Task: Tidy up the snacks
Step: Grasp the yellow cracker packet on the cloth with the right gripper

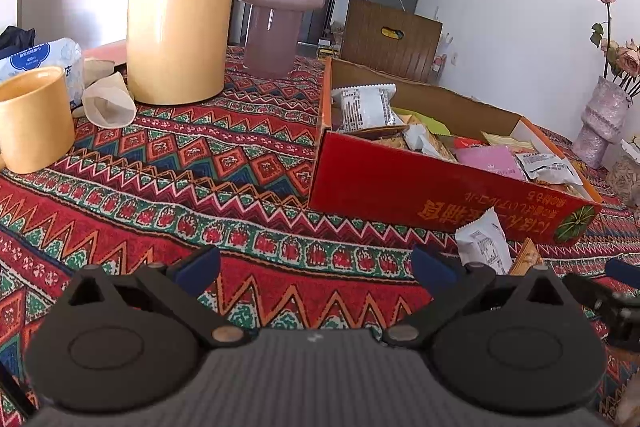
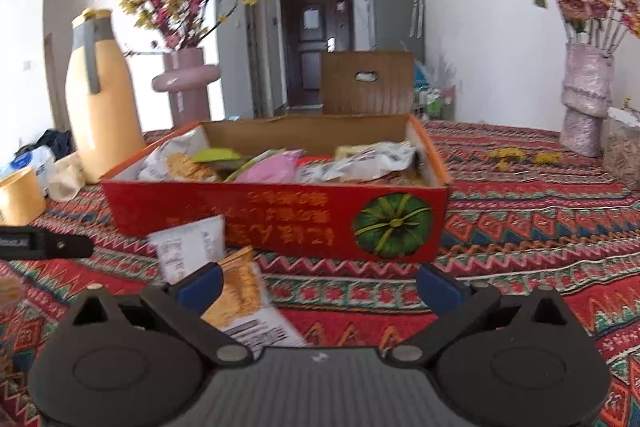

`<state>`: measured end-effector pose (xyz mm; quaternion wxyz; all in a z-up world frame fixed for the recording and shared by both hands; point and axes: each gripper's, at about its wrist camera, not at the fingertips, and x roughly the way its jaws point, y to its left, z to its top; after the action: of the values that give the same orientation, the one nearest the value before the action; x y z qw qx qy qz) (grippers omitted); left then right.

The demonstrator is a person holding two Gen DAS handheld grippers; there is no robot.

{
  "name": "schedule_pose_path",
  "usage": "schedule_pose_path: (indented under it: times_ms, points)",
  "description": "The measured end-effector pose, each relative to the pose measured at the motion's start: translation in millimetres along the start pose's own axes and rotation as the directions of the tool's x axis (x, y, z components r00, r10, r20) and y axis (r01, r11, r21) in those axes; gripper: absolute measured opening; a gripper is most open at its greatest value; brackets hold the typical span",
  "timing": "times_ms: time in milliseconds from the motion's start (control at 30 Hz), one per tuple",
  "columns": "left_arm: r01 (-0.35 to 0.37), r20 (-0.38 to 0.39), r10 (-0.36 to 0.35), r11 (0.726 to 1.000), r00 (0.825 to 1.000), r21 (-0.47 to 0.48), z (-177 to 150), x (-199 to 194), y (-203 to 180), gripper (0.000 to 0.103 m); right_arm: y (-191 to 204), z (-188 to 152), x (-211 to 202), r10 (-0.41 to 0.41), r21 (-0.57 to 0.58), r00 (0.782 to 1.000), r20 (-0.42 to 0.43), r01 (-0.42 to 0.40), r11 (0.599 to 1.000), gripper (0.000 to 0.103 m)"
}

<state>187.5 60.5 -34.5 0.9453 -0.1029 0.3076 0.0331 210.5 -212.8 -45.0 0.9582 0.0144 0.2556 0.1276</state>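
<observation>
Left hand-held gripper open, box lettering unreadable

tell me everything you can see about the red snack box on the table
The red box is a shallow, open-topped cardboard tray: glossy red outside with orange-yellow lettering and a green pumpkin picture at one end of its long side, plain brown inside, orange along the rim. It sits flat on the patterned tablecloth and holds a loose pile of snack packets in white, pink, green and silver. Two packets lie outside against or just before its front wall: a white packet and an orange packet. Neither gripper touches it.
</observation>
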Motion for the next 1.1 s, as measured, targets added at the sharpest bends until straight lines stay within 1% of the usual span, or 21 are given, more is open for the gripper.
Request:
schedule_pose_path:
  times_ms: [133,233,333,367,433,500,533,567,600,633,700,933,1100]
  points:
    - [0.001,-0.007,-0.001,1.000,1.000,-0.005,-0.4,0.8,0.9,0.103,15.0,-2.2,4.5,0.043,-0.047,0.997,-0.061,-0.046,0.998,0.103]
    - [0.000,-0.010,0.000,1.000,1.000,-0.007,-0.4,0.6,1.0,0.103,24.0,-2.6,11.0,0.046,-0.071,0.994,-0.097,-0.053,0.996,0.103]
    - [0.001,-0.010,-0.001,1.000,1.000,-0.010,-0.4,0.2,1.5,0.103,27.5,0.0,20.4,0.053,-0.071,0.990,-0.128,-0.062,0.996,0.102]
    - [0.002,-0.010,-0.002,1.000,1.000,-0.011,-0.4,0.0,1.5,0.103,27.9,0.5,23.2,0.055,-0.073,0.989,-0.134,-0.065,0.995,0.100]
    - [0.002,-0.009,-0.002,1.000,1.000,-0.012,-0.5,-0.4,1.5,0.103,28.3,-0.5,28.7,0.065,-0.071,0.986,-0.154,-0.076,0.995,0.092]
    - [0.001,-0.008,-0.001,1.000,1.000,-0.012,-0.4,-0.9,1.4,0.103,26.9,-1.9,29.4,0.084,-0.064,0.983,-0.161,-0.095,0.993,0.079]
    - [0.000,-0.007,0.000,1.000,1.000,-0.011,-0.5,-1.0,1.3,0.103,25.9,-2.3,28.1,0.094,-0.059,0.984,-0.154,-0.104,0.993,0.076]
    - [0.000,-0.007,0.000,1.000,1.000,-0.012,-0.4,-1.0,1.3,0.103,25.1,-2.9,26.5,0.104,-0.055,0.984,-0.147,-0.113,0.992,0.068]
    - [0.000,-0.007,0.000,1.000,1.000,-0.012,-0.4,-1.0,1.4,0.103,24.5,-3.2,25.8,0.111,-0.054,0.984,-0.143,-0.120,0.991,0.056]
    - [-0.001,-0.007,0.001,1.000,1.000,-0.013,-0.4,-1.1,1.5,0.103,24.3,-3.9,25.4,0.122,-0.054,0.982,-0.144,-0.131,0.990,0.051]
    - [-0.003,-0.009,0.003,1.000,1.000,-0.014,-0.1,-1.0,1.4,0.103,24.1,-4.5,22.7,0.124,-0.056,0.984,-0.129,-0.132,0.990,0.044]
    - [-0.005,-0.009,0.005,1.000,1.000,-0.013,-0.1,-0.8,1.8,0.103,12.9,-1.3,3.8,0.116,-0.020,0.993,-0.015,-0.117,0.993,0.041]
    - [-0.007,-0.016,0.007,1.000,1.000,-0.013,-0.4,0.9,2.3,0.103,-1.5,4.5,-20.5,0.066,0.024,0.992,0.112,-0.069,0.997,0.040]
